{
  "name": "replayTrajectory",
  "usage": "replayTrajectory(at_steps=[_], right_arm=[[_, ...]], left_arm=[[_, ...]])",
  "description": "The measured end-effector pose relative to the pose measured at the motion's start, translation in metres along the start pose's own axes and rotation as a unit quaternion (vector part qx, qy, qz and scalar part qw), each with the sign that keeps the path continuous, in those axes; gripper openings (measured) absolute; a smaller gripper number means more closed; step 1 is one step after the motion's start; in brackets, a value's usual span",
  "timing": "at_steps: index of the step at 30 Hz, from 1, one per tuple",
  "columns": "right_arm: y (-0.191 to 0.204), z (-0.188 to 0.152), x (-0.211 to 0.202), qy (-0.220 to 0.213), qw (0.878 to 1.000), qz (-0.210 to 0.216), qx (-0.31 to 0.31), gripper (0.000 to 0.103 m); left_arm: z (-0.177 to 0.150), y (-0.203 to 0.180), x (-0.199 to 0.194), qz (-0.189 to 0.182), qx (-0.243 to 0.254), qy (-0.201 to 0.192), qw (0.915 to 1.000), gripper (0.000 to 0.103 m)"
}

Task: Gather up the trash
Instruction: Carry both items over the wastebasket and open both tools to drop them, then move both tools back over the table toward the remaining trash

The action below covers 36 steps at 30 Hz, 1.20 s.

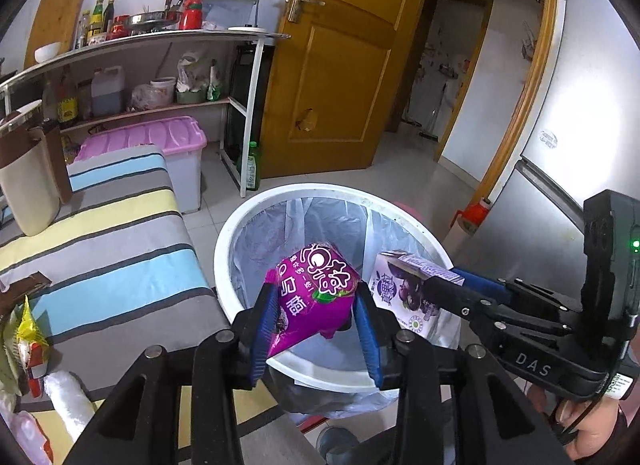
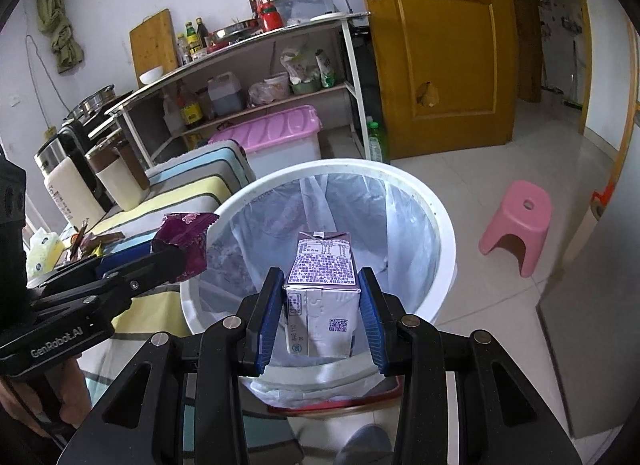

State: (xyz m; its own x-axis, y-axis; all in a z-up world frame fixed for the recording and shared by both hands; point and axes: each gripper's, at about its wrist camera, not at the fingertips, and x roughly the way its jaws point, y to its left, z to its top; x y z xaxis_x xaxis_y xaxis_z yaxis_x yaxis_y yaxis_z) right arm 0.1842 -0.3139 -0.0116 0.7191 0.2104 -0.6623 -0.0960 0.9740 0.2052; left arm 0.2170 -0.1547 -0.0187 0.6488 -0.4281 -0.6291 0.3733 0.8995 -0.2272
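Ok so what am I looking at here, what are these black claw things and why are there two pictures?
They are hand-held grippers, one in each of a person's hands, each with a camera looking along its two blue-padded fingers. One picture comes from each camera.

The left gripper clamps a purple snack packet. The right gripper clamps a purple-and-white drink carton. Both hang over a white trash bin lined with a clear bag. More wrappers lie on the striped table cover beside it.

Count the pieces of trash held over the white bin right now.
2. The left gripper holds a magenta snack packet; the right gripper holds a purple-and-white drink carton. Both hang above the white, bag-lined trash bin.
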Motion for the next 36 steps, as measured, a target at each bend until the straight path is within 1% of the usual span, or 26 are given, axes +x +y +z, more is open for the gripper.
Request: replayTrajectory(at_steps=[7,13,20,24,30,32,36], right_arm=[[0.001,0.0,-0.001,-0.002,1.0,0.0,0.0,0.039],[0.004,-0.002,-0.015,-0.017,1.0,0.001,-0.002,0.039],[0.024,-0.01,-0.035,-0.032,0.999,0.016,-0.024,0.039],[0.036,-0.016,-0.047,-0.041,0.998,0.032,-0.036,0.039],[0.06,-0.029,-0.053,-0.025,0.997,0.051,-0.058,0.039],[0.068,-0.033,-0.053,-0.023,0.996,0.065,-0.064,0.039],[0.082,-0.039,-0.054,-0.021,0.994,0.078,-0.078,0.039]], left_arm=[[0.0,0.004,-0.001,-0.001,-0.003,-0.003,1.0,0.052],[-0.003,0.007,-0.012,-0.002,-0.013,-0.014,0.9998,0.052],[-0.012,0.013,-0.039,0.008,-0.02,-0.03,0.9993,0.052],[-0.022,0.019,-0.059,0.022,-0.027,-0.039,0.9987,0.052],[-0.04,0.029,-0.088,0.053,-0.034,-0.05,0.9968,0.052],[-0.045,0.033,-0.096,0.064,-0.035,-0.051,0.996,0.052],[-0.058,0.043,-0.113,0.086,-0.04,-0.054,0.9941,0.052]])
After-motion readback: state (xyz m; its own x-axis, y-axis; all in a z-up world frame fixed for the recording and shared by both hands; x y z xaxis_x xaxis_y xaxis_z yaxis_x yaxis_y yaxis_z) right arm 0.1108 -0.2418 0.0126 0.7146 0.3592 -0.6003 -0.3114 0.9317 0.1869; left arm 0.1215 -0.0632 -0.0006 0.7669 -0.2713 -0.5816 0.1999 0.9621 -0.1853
